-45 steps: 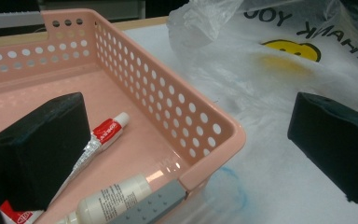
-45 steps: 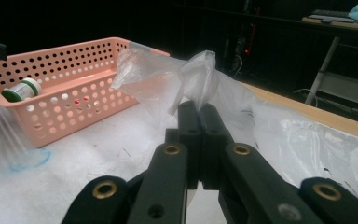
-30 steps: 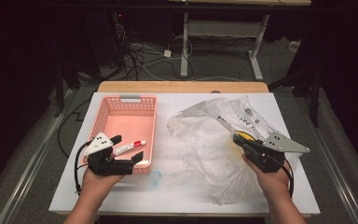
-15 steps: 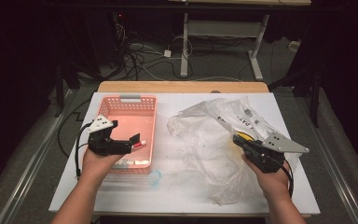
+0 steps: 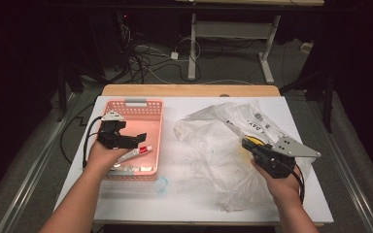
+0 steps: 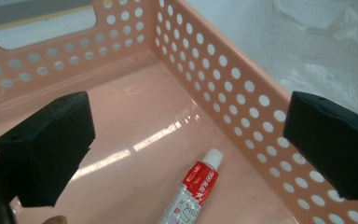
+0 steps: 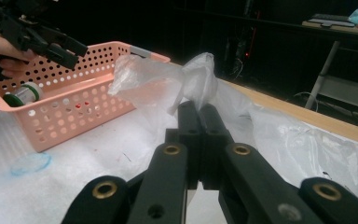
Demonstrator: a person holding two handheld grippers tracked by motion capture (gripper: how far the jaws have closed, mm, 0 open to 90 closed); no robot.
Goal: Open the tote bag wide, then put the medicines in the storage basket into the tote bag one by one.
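High view showed the left gripper [image 5: 138,138] with jaws spread and empty above the pink perforated plastic basket [image 5: 156,126], where the small white tube with a red label [image 5: 137,151] lay on the floor. The right gripper [image 5: 246,143] pinched the crinkled clear plastic bag [image 5: 213,141]. Any tug risked dragging that bag against the basket.

Right hand-held gripper [image 7: 198,109] pinches the clear plastic bag [image 7: 177,79] — pink basket [image 7: 74,107] just beside, left.
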